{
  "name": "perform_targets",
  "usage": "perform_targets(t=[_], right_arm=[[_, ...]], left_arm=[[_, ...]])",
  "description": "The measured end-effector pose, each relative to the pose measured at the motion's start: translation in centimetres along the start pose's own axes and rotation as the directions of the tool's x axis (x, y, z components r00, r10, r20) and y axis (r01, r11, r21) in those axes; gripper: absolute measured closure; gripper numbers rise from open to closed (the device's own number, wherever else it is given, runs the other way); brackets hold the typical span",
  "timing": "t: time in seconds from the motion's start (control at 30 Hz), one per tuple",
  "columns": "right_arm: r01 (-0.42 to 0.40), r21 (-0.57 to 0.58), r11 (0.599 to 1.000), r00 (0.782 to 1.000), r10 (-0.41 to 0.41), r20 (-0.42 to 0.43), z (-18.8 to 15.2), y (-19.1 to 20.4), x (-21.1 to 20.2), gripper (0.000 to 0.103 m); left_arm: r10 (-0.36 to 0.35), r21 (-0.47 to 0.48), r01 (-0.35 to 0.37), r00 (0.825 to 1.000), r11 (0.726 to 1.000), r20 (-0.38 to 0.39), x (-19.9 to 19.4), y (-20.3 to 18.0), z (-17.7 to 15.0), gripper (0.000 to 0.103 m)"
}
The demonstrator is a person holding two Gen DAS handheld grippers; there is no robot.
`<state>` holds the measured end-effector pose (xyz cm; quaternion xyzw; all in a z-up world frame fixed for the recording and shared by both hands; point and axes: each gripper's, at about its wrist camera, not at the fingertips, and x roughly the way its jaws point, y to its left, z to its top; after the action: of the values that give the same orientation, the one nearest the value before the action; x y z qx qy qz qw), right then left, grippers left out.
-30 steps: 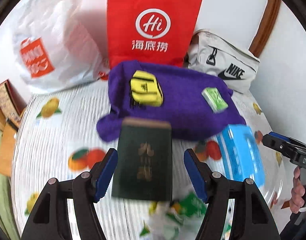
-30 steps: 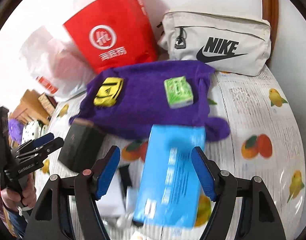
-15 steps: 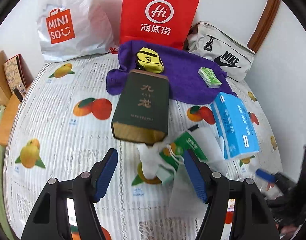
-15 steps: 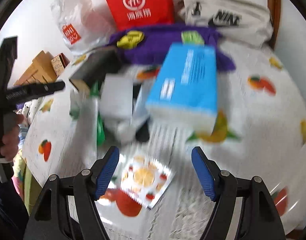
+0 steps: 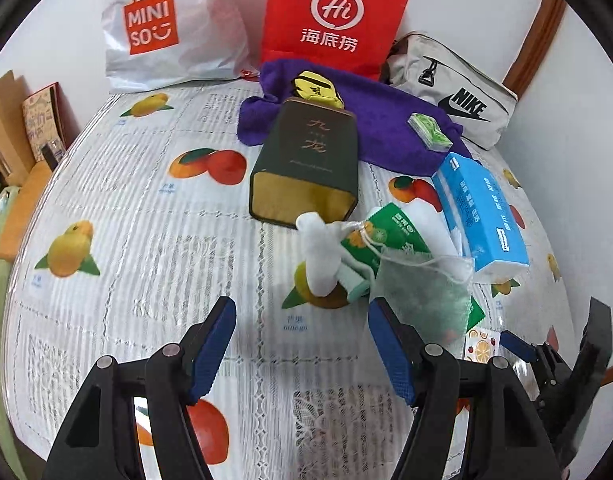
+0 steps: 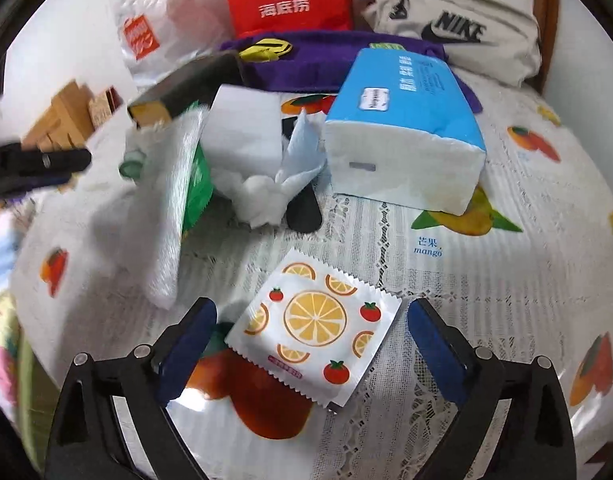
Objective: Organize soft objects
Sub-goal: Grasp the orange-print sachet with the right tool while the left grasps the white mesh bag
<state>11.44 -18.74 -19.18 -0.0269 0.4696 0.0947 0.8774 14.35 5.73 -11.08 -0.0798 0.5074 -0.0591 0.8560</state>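
A flat white packet printed with orange slices (image 6: 314, 330) lies on the fruit-print cloth between the fingers of my right gripper (image 6: 312, 344), whose jaws are opening and do not touch it. Beyond it sit a blue tissue pack (image 6: 406, 128), a crumpled white tissue (image 6: 266, 192) and a white mesh pouch (image 6: 166, 208). My left gripper (image 5: 302, 344) stands open over bare cloth, just short of a white roll and green packet (image 5: 370, 240) and the mesh pouch (image 5: 422, 300). A dark green box (image 5: 310, 168) lies ahead, in front of a purple towel (image 5: 378, 108).
At the back stand a white MINISO bag (image 5: 166, 28), a red paper bag (image 5: 330, 20) and a beige Nike pouch (image 5: 454, 92). A yellow pouch (image 5: 316, 90) and a green tissue pack (image 5: 428, 130) rest on the towel. Cardboard boxes (image 5: 22, 128) stand at the left.
Both grippers drew back from the green box and blue tissue pack toward the table's near side. The right one now frames the orange-slice packet and its jaws stand wider.
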Motion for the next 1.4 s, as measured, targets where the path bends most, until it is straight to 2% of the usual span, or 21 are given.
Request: perform_targets(t=[0.03, 0.1, 0.17, 0.27, 0.33, 0.4, 0.43, 0.53, 0.7, 0.93, 1.13, 1.27, 1.4], right_arm=[[0.040, -0.043, 0.998, 0.999, -0.039, 0.010, -0.4, 0.6, 0.1, 0.011], [0.035, -0.040, 0.999, 0.999, -0.034, 0.031, -0.8, 0.6, -0.2, 0.014], [0.045, -0.024, 0.999, 0.998, -0.044, 0.050, -0.7, 0.2, -0.4, 0.027], [0.053, 0.003, 0.999, 0.996, -0.053, 0.067, -0.6, -0.7, -0.7, 0.041], [0.054, -0.005, 0.999, 0.996, -0.053, 0.068, -0.5, -0.9, -0.7, 0.047], [0.068, -0.007, 0.998, 0.995, -0.067, 0.079, -0.5, -0.9, -0.8, 0.066], [0.077, -0.008, 0.997, 0.994, -0.076, 0.084, -0.5, -1.0, -0.9, 0.080], [0.059, -0.006, 0.998, 0.995, -0.059, 0.075, -0.2, -1.5, -0.9, 0.086], [0.035, -0.016, 0.999, 0.997, -0.033, 0.066, 0.0, -2.1, -1.0, 0.088], [0.023, -0.003, 1.000, 0.997, -0.023, 0.072, 0.7, -2.7, -1.7, 0.089], [0.015, 0.013, 1.000, 0.997, -0.016, 0.074, 1.0, -3.7, -2.7, 0.089], [0.019, 0.014, 1.000, 0.998, -0.019, 0.058, 0.7, -4.0, -2.5, 0.088], [0.022, 0.022, 1.000, 0.999, -0.023, 0.049, 0.6, -4.4, -2.2, 0.088]], left_arm=[[-0.002, -0.005, 0.002, 1.000, 1.000, -0.001, 0.0, 0.1, -0.2, 0.036], [-0.001, -0.010, 0.001, 1.000, 1.000, -0.006, 0.0, 0.2, -0.7, 0.036], [-0.002, -0.009, 0.002, 1.000, 1.000, -0.006, 0.0, 0.3, -0.9, 0.036], [-0.006, -0.008, 0.005, 1.000, 1.000, -0.013, 0.2, 0.2, -1.3, 0.036], [-0.009, -0.008, 0.009, 1.000, 1.000, -0.016, 0.2, 0.1, -1.5, 0.036], [-0.016, -0.010, 0.016, 1.000, 1.000, -0.014, 0.2, 0.0, -1.6, 0.036], [-0.017, -0.008, 0.017, 1.000, 1.000, -0.014, 0.2, 0.1, -1.6, 0.036], [-0.017, -0.005, 0.016, 1.000, 1.000, -0.018, 0.5, 0.0, -1.8, 0.036], [-0.041, 0.020, 0.041, 0.999, 0.999, -0.019, 1.2, -0.6, -2.1, 0.036], [-0.164, 0.068, 0.166, 0.986, 0.984, -0.043, 2.1, -3.0, -2.1, 0.036], [-0.244, 0.128, 0.253, 0.966, 0.959, -0.084, 3.5, -5.4, -2.7, 0.022], [-0.204, 0.146, 0.219, 0.972, 0.965, -0.114, 5.0, -6.5, -3.1, 0.022], [-0.169, 0.193, 0.184, 0.981, 0.964, -0.093, 5.1, -7.3, -3.3, 0.024]])
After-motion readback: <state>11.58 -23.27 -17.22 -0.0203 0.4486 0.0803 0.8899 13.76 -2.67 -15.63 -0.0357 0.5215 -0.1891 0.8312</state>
